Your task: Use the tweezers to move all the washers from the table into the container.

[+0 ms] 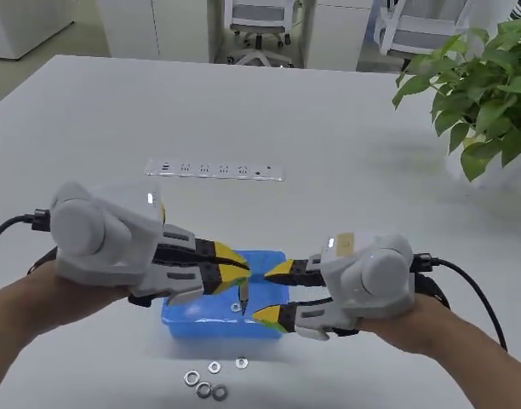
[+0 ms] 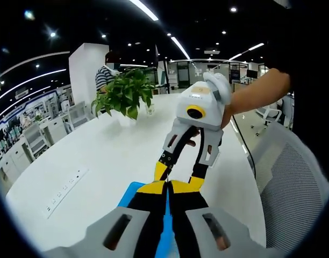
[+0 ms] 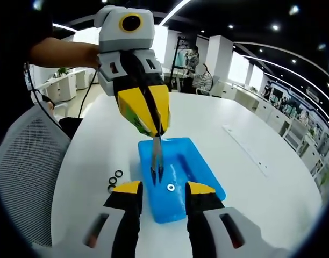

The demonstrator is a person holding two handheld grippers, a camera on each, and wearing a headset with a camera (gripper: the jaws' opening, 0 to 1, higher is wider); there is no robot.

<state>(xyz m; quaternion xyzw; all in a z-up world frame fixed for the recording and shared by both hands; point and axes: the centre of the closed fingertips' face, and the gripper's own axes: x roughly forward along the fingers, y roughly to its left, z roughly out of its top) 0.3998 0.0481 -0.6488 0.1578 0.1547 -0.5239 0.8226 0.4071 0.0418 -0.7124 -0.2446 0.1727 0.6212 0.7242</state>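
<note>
Early going here. One washer [image 3: 170, 187] sits on the floor of the blue container [image 1: 201, 328], and that's the only one I can make out inside. A loose cluster of washers [image 1: 214, 367], about five, lies on the white table [image 1: 346, 145] just in front of the container's near wall. So I'd say most of the job is ahead.

The left gripper [image 1: 243, 268] has its jaws clamped on the tweezers [image 3: 156, 156]. They hang point-down over the container, tips close above its floor and just beside the washer that's in. Nothing looks pinched between the tips.

The right gripper [image 1: 273, 295] faces it from the other side of the container, jaws spread and holding nothing. Next, as I read it, the tweezers need to go to the cluster.
</note>
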